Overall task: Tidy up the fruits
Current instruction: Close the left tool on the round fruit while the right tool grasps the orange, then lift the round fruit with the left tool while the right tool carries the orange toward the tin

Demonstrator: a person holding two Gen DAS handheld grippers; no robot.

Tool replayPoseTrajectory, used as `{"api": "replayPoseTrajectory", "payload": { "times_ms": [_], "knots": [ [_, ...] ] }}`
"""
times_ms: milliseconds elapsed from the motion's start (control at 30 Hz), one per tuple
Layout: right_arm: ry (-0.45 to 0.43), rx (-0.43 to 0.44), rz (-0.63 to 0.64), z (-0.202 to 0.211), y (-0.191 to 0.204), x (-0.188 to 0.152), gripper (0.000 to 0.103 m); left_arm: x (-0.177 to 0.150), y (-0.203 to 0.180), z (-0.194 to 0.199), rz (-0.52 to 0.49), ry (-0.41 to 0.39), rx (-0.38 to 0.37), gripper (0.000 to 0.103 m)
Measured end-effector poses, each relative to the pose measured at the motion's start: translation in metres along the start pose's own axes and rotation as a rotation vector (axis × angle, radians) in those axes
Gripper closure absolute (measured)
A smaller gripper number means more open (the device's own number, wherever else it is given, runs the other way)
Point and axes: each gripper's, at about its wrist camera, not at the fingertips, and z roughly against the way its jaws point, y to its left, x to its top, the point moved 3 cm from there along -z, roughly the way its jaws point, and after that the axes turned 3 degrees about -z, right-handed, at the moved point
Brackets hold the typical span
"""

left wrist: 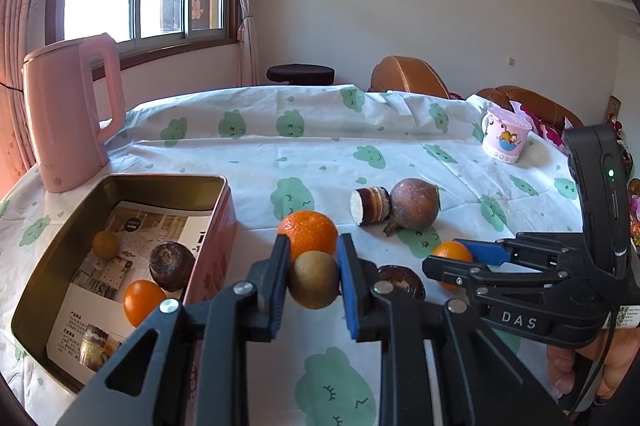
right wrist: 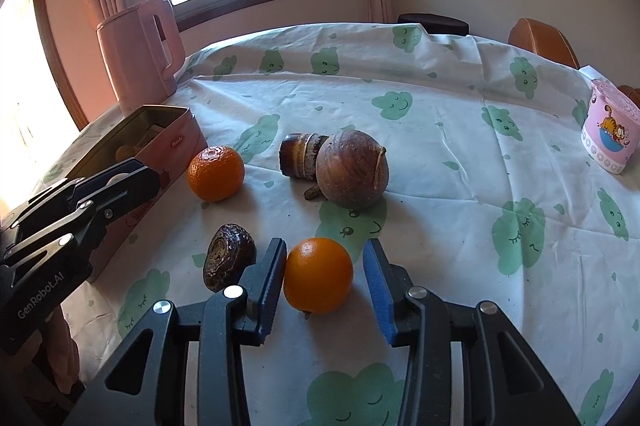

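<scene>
- My left gripper (left wrist: 313,280) is clamped on a small round tan-brown fruit (left wrist: 314,280), held clear of the counter (left wrist: 460,162) low in the middle of the left wrist frame.
- The open gold-lined pink metal tin (left wrist: 216,222) lies to the lower left of that fruit, close by; I judge the coming move to be a short swing left over its near wall, then a release.
- Already in the tin: a small orange, a dark brown ridged corm and a small yellowish fruit, on a printed leaflet too small for me to read.
- My right gripper (right wrist: 325,276) straddles a smooth round orange (right wrist: 318,275) on the counter, low centre of the right wrist frame. The left finger touches it; a gap shows at the right one, so I'd call it not yet gripped.
- Readable writing: "DAS" on the right gripper's body, "GenRobot.AI" on the left's. The red oval label on the tin is illegible.
</scene>
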Motion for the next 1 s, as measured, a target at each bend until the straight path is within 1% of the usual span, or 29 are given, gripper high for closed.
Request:
{"api": "replayPoseTrajectory", "payload": {
  "times_ms": [167, 567, 1000],
  "knots": [
    [-0.015, 0.02, -0.012, 0.003, -0.001, 0.0, 0.068, 0.001, 0.0, 0.007, -0.002, -0.035, 0.008, 0.078],
    [-0.11, 0.028, -0.008, 0.022, -0.001, 0.001, 0.068, 0.002, 0.007, 0.019, 0.025, -0.101, 0.029, 0.078],
    [-0.211, 0.021, 0.014, 0.04, 0.002, 0.001, 0.068, 0.003, 0.008, 0.025, 0.031, -0.135, 0.043, 0.078]
  ]
}}
